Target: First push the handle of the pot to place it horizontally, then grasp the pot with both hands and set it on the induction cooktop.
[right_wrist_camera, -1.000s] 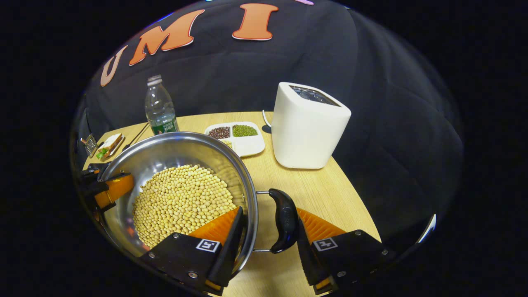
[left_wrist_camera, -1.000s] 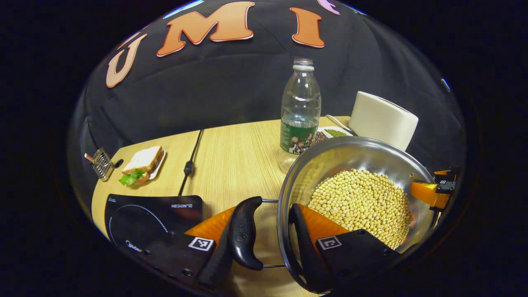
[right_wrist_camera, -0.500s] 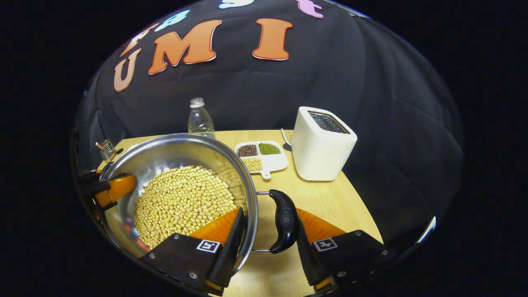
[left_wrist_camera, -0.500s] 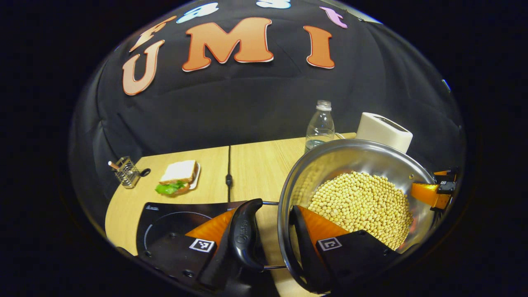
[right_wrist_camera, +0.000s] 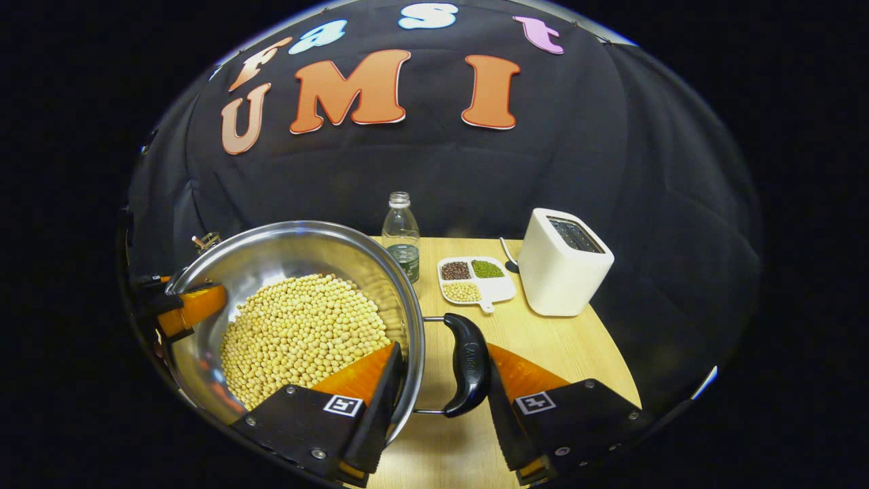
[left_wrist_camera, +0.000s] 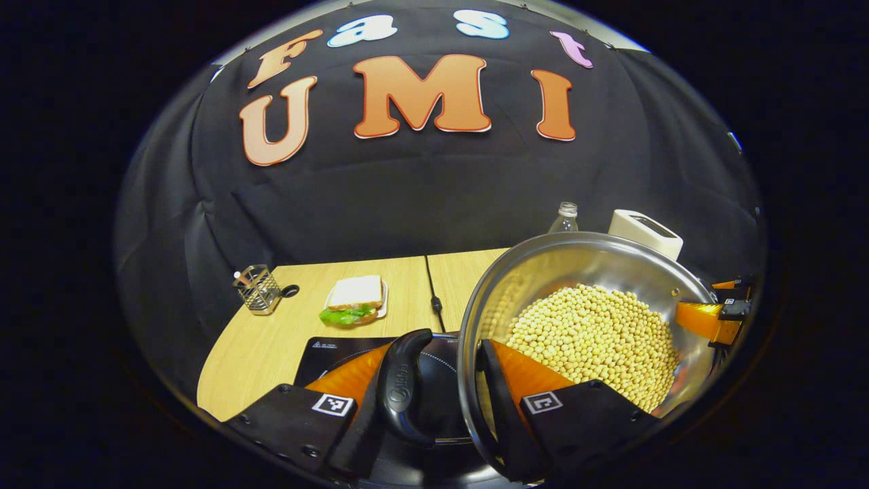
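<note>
A steel pot (left_wrist_camera: 543, 268) full of soybeans (left_wrist_camera: 590, 339) hangs between my two grippers. My left gripper (left_wrist_camera: 445, 346) is shut across the pot's black left handle (left_wrist_camera: 400, 387) and the wall, one finger outside the handle and one inside the pot. The black induction cooktop (left_wrist_camera: 326, 350) lies under that handle. In the right gripper view the pot (right_wrist_camera: 292, 248) sits at the left; my right gripper (right_wrist_camera: 441, 353) is shut across its right handle (right_wrist_camera: 467, 363) and rim. Each gripper shows at the pot's far side in the other view: right (left_wrist_camera: 709, 316), left (right_wrist_camera: 183, 309).
On the wooden table (right_wrist_camera: 543, 346) stand a white toaster (right_wrist_camera: 567, 261), a divided dish of beans (right_wrist_camera: 475, 278) and a plastic bottle (right_wrist_camera: 402, 234). A sandwich on a plate (left_wrist_camera: 353, 299), a wire holder (left_wrist_camera: 256, 288) and a black cable (left_wrist_camera: 434, 292) lie beyond the cooktop.
Both grippers have carried the pot away from the bottle and toaster, which now look smaller and farther. The cooktop has slid from the lower left to under the left handle.
</note>
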`<state>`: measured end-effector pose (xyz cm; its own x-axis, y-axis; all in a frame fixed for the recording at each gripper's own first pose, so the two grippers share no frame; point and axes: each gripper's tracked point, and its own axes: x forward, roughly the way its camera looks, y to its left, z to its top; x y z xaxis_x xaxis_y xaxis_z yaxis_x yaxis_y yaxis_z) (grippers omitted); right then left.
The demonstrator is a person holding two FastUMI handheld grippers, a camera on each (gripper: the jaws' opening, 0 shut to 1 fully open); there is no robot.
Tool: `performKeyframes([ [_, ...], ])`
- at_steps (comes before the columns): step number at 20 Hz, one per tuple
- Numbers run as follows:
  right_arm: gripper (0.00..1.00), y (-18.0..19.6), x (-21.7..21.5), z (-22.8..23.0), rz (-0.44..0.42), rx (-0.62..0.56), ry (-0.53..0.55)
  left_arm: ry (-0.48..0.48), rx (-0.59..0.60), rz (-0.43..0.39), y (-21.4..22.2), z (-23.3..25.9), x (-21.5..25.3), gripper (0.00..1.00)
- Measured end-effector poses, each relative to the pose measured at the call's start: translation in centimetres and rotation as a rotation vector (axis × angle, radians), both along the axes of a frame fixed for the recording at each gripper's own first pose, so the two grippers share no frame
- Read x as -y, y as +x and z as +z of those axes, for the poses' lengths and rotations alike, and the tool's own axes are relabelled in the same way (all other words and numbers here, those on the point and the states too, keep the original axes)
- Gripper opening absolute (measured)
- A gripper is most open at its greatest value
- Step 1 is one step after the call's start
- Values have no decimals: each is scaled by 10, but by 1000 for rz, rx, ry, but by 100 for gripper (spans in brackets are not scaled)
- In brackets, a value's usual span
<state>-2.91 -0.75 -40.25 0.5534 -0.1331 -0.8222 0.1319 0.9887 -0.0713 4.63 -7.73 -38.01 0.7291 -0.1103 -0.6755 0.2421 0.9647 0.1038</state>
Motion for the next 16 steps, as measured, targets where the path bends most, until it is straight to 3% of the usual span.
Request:
performKeyframes([
  [4,67,9,-20,21,25,36,5,7,42,28,-2,24,-23,76],
  [5,67,12,-27,25,34,48,11,9,53,37,-2,30,-31,80],
  [7,67,15,-45,28,48,60,27,20,71,55,-6,42,-43,76],
  [8,67,15,-53,30,61,63,31,26,77,67,-8,48,-52,80],
  [9,67,16,-62,31,71,68,38,30,82,78,-9,50,-65,76],
  [16,67,30,-115,29,133,73,63,53,96,140,-16,61,-121,76],
])
